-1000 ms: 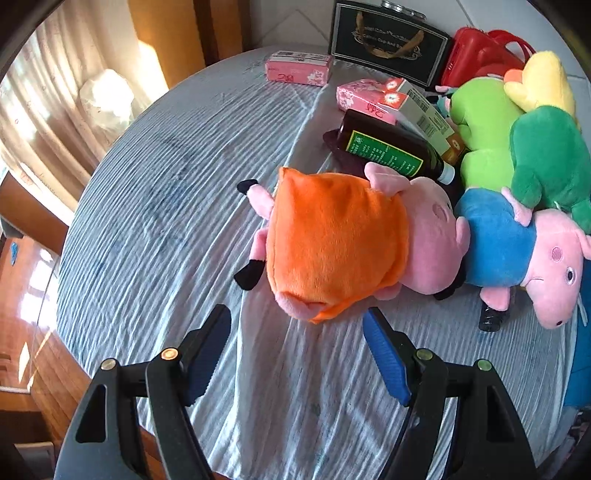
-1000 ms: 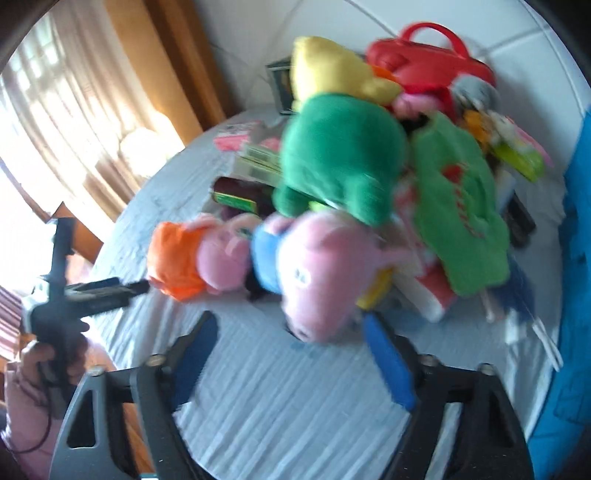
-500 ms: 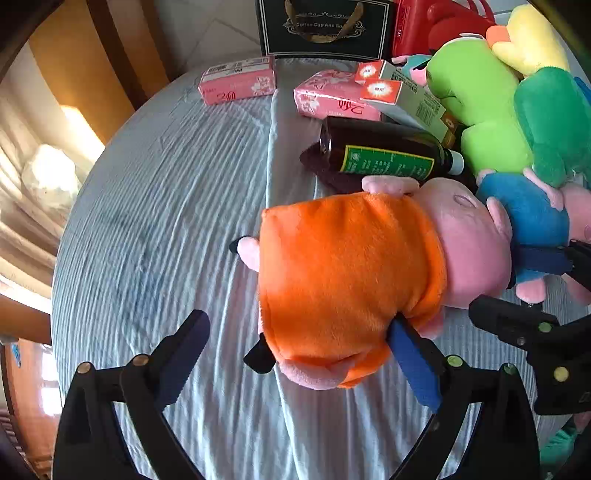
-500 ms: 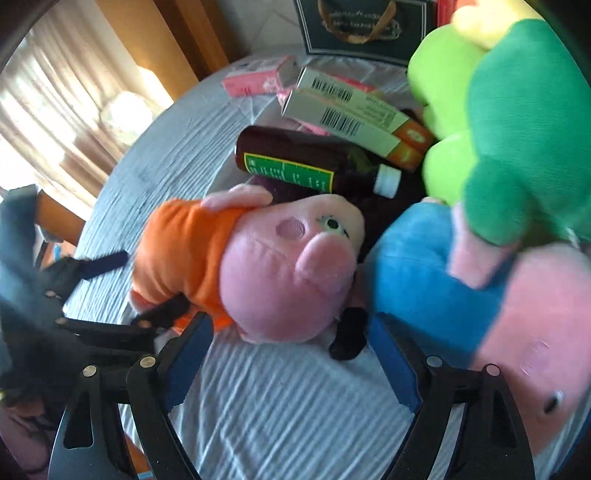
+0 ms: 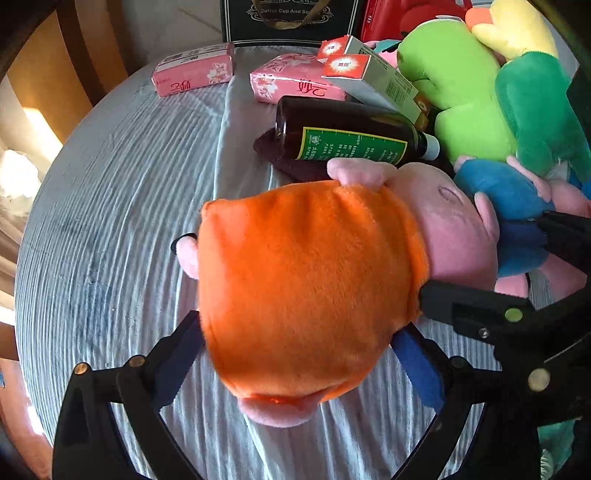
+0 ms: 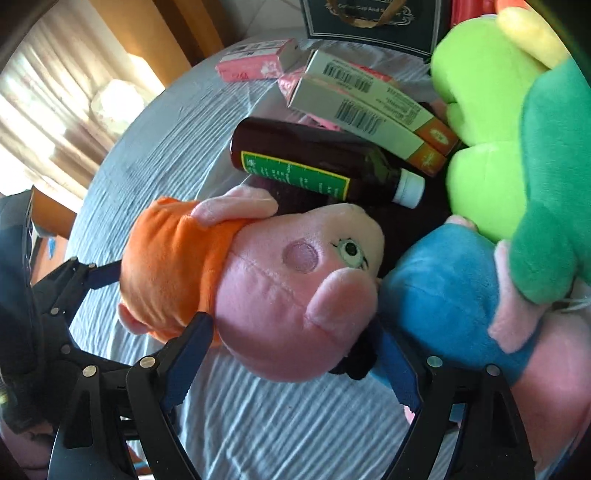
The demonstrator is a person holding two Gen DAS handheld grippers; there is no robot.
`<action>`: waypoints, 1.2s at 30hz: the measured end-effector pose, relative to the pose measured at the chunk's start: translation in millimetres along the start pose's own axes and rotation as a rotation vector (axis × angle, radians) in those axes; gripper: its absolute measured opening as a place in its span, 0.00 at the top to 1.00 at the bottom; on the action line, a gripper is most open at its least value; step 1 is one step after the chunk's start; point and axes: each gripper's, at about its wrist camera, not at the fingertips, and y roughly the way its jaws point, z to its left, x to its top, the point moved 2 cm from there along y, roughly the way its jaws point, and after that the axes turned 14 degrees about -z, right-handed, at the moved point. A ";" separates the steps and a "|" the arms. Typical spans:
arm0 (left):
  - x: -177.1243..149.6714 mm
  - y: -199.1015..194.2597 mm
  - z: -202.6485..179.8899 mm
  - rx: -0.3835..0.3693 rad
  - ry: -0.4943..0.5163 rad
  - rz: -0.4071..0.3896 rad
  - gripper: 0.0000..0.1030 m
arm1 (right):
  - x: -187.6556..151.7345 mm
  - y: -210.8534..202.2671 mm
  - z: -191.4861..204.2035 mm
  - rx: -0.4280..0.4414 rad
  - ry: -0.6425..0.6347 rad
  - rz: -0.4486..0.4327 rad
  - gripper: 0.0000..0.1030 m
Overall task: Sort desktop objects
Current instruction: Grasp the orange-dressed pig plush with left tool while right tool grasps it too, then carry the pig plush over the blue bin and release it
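now both hand-held grippers lowered, straddling orange-dressed pig plush (image 5: 310, 288)

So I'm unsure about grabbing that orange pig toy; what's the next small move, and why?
Probably close both grippers. The left gripper straddles the pig toy's orange body and the right gripper straddles its pink head, both open, pads not visibly squeezing.

Black gift bag (image 5: 291, 18) top cut off
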 end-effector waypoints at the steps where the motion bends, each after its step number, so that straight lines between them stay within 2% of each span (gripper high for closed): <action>1: -1.0 2.2 -0.8 -0.011 0.002 0.005 0.05 | 0.2 4.0 0.9 -0.006 -0.004 0.002 0.14; 3: -4.8 7.3 -3.2 -0.013 0.012 0.019 0.10 | 1.4 9.3 2.9 -0.010 -0.012 0.009 0.14; 5: -6.6 3.9 -4.6 -0.012 0.015 0.008 0.19 | -0.8 7.9 8.9 -0.022 -0.037 0.007 0.21; 7: -6.2 -5.4 -5.0 -0.015 0.015 -0.008 0.24 | -1.3 0.3 10.0 -0.027 -0.029 -0.011 0.32; 9: -6.3 -18.0 -6.8 -0.013 0.029 -0.031 0.24 | -4.0 -8.1 7.2 -0.008 -0.008 -0.028 0.34; 12: -3.8 -41.7 -11.3 0.013 0.070 -0.083 0.24 | -5.9 -21.7 14.7 0.019 0.009 -0.065 0.35; 18: 13.4 -89.0 -11.6 0.019 0.086 -0.198 0.24 | -1.5 -74.9 29.8 0.046 0.001 -0.189 0.35; 22: 23.2 -125.5 -18.1 0.021 0.099 -0.286 0.24 | 6.0 -110.4 40.0 0.024 -0.035 -0.270 0.35; 26: 33.9 -153.8 -28.4 -0.009 0.106 -0.362 0.24 | 7.2 -151.7 40.3 0.000 -0.043 -0.351 0.35; 31: 42.5 -176.1 -56.9 -0.019 0.149 -0.423 0.24 | 0.0 -189.8 29.2 -0.038 -0.042 -0.419 0.35; 36: 49.9 -202.8 -103.3 -0.030 0.190 -0.503 0.24 | -11.3 -245.4 6.0 -0.061 -0.040 -0.496 0.35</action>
